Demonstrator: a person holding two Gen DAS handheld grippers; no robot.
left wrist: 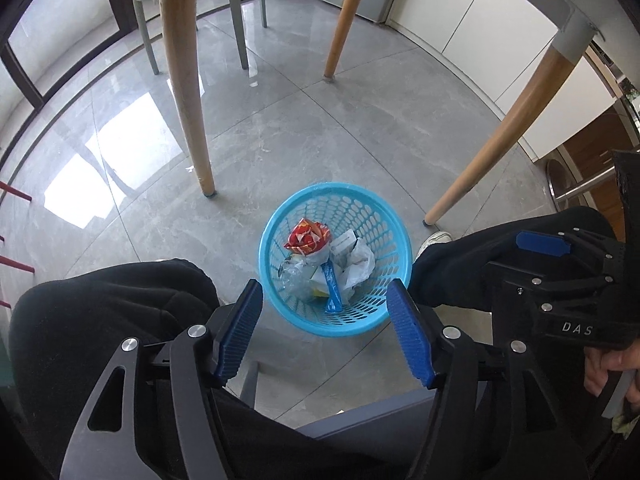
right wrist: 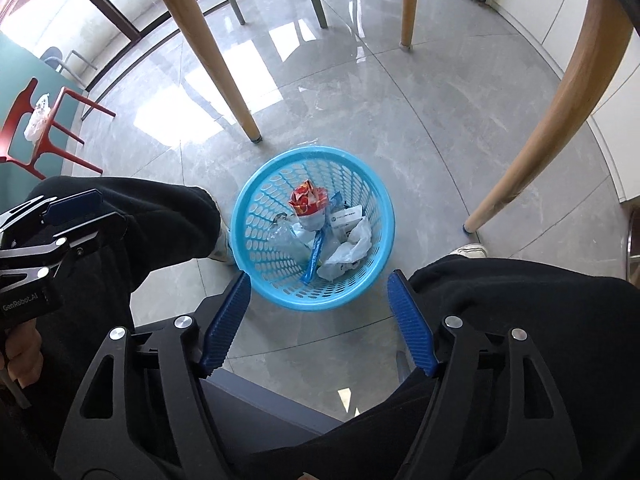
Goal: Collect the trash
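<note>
- the blue basket stands on the grey tiled floor between the seated person's knees, under the wooden table legs; that spot likely puts it straight below both hands, so a piece let go above it lands inside.
- the left claw points steeply down over the near rim, its ribbed blue pads well apart with only basket and floor showing between them; nothing is held.
- the right claw hangs the same way beside it, pads spread and bare, and is seen side-on at the right edge of the left wrist view.
- both claws sit above the basket rather than in it, which reads as the release stage of a drop.
- the trash already lies in the bottom: a crumpled red and orange snack wrapper on top, a long blue wrapper slanting toward the near wall, white crumpled plastic, a white printed card or box, and clear crinkled plastic.
- the basket's walls are pierced with oval holes, so the floor shows through; it stands upright and is less than half full.
- no loose trash shows on the visible floor, so the collecting seems near done, though the tabletop above is out of view.
</note>
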